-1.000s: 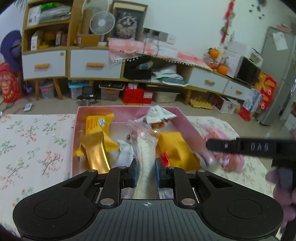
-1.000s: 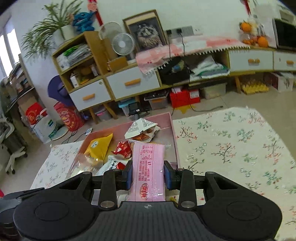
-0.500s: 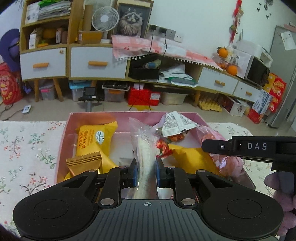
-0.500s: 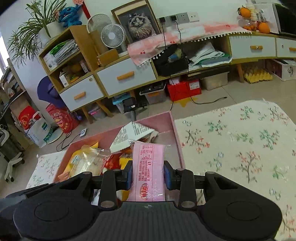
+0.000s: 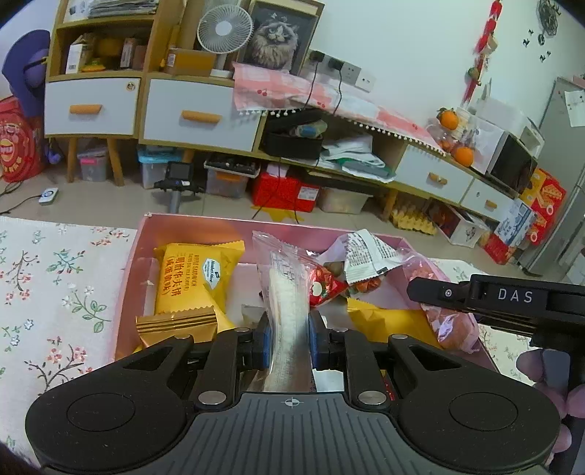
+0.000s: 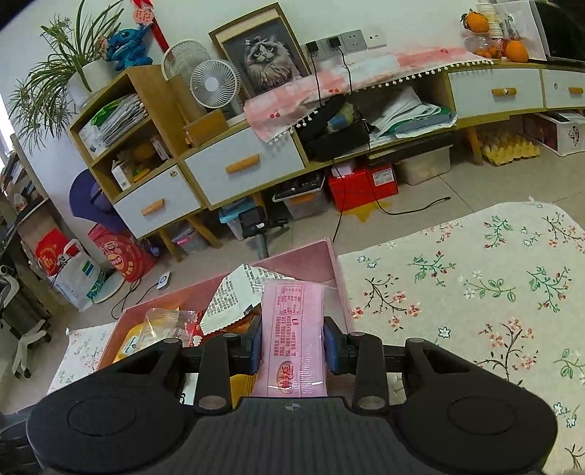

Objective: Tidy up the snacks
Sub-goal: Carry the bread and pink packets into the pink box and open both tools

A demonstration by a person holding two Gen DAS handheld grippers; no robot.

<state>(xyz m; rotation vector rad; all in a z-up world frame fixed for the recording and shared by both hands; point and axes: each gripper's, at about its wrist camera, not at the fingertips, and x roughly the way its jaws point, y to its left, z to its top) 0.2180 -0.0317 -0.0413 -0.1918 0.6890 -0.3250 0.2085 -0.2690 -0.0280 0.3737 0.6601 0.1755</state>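
Left gripper (image 5: 290, 341): closed on a clear packet (image 5: 285, 288) with a pale, whitish bar inside; blue pads pressed to both of its sides, packet standing upright and reaching forward over the pink box (image 5: 128, 277).

Right gripper (image 6: 292, 343): clamped on a pink packet (image 6: 294, 329) printed with red text and a red oval mark near its lower end; packet held upright over the near right part of the same box, just inside the right wall. Seen from the left wrist view as a black bar marked DAS (image 5: 512, 296), entering from the right above a pinkish wrapped snack (image 5: 449, 325); fingers (image 5: 530, 365) of a hand visible at the far right edge.

Pink box, contents seen from the left wrist view: yellow sandwich-biscuit packet (image 5: 197, 277) at left, lying flat; gold-wrapped bar (image 5: 175, 325) in front of it, partly overlapping; small red wrapped sweet (image 5: 323, 288) at centre; white torn-open packet (image 5: 365, 255) with black print toward the back right; second yellow packet (image 5: 387, 321) at right front, partly under the gripper body.

Box resting on a floral cloth (image 6: 475, 292), white with green sprigs and pink flowers, spread to both sides.

Background: sideboard with white drawers (image 5: 91, 106), small white fan (image 5: 225, 27), framed cat picture (image 6: 267, 65).
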